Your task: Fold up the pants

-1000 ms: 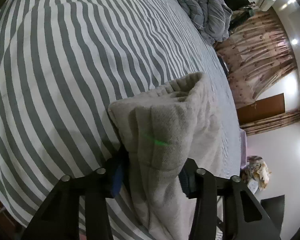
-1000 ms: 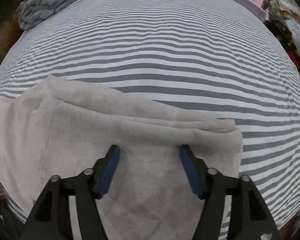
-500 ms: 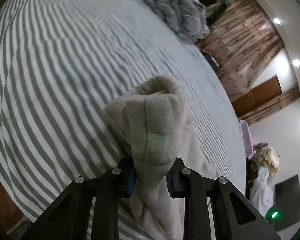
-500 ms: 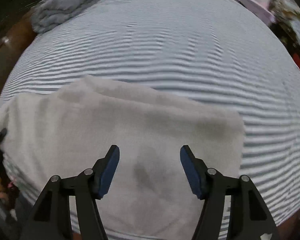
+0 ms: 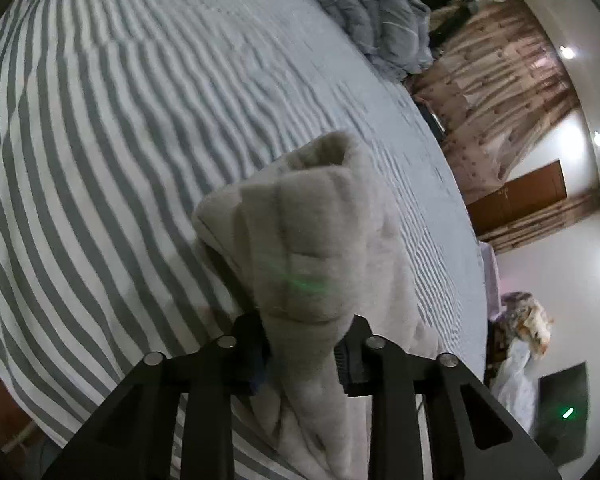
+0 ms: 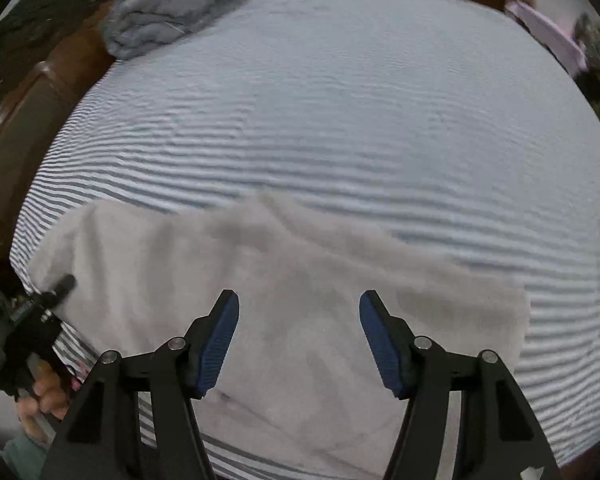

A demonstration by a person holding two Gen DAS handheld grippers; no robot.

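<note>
Left gripper [image 5: 302, 354] pitched down toward the bed, clenched on a bunched fold of the pants [image 5: 300, 248], jaws easing open a little with the fleece wedged between the pads; cloth stands up in a rolled hump just past the fingertips and drapes down between the fingers toward the near edge. Right gripper [image 6: 299, 336] points steeply down, jaws wide and released, nothing between the blue pads [image 6: 216, 340]; it hangs over the pants [image 6: 284, 280] without touching, cloth spread flat beneath and to both sides on the near part of the striped bed [image 6: 340, 120]. Right wrist view alone shows the pants' full spread, plus the left gripper's tip [image 6: 56, 288] at the cloth's left edge and the person's hand [image 6: 46, 396] on its handle. Left wrist view alone shows the pinch itself. Far: rumpled grey duvet [image 5: 380, 16] at the far end of the bed, curtains [image 5: 492, 92] and a brown door [image 5: 516, 204] right of it. Motion blur in both views.
</note>
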